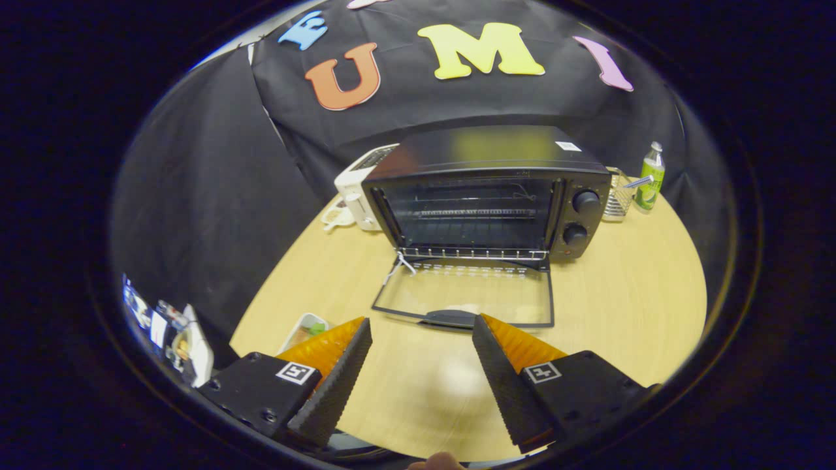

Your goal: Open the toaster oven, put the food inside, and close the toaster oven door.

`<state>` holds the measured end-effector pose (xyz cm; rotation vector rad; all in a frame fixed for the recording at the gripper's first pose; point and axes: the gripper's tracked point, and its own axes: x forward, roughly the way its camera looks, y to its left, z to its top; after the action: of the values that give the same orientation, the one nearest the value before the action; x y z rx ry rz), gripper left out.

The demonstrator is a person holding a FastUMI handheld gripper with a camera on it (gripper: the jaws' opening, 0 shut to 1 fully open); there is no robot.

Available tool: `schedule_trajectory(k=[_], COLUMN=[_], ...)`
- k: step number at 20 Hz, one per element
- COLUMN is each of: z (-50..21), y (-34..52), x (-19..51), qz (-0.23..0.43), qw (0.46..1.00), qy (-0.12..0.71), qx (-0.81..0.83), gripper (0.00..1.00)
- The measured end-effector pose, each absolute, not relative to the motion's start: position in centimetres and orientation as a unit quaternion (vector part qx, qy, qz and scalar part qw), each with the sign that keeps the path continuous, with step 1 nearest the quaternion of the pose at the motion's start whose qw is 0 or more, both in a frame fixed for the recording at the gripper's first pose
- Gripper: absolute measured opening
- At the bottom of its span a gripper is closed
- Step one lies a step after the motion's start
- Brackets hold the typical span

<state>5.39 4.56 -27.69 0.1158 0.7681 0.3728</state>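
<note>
A black toaster oven [490,189] stands on the wooden table [627,313], beyond my fingers. Its glass door [467,294] is folded down flat toward me, and the handle [450,318] lies just ahead of the fingertips. Inside, a wire rack [473,225] shows with nothing on it. A small white dish with food [302,330] sits on the table beside the left finger, partly hidden by it. My gripper [421,326] is open above the table, with nothing between its fingers.
A white toaster [356,189] stands left of the oven, with a small plate [336,215] in front of it. Right of the oven are a wire basket [617,196] and a green bottle [650,177]. Some clutter [170,329] lies off the table's left edge.
</note>
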Motion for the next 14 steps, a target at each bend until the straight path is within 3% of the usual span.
schedule_trajectory(k=[6, 14], z=[-24.7, -30.9], y=[7.3, 14.4], x=[1.8, -0.5], qz=[0.249, 0.255], qw=[0.843, 0.761], qy=[0.443, 0.545], qx=[0.178, 0.243], gripper=[1.0, 1.0])
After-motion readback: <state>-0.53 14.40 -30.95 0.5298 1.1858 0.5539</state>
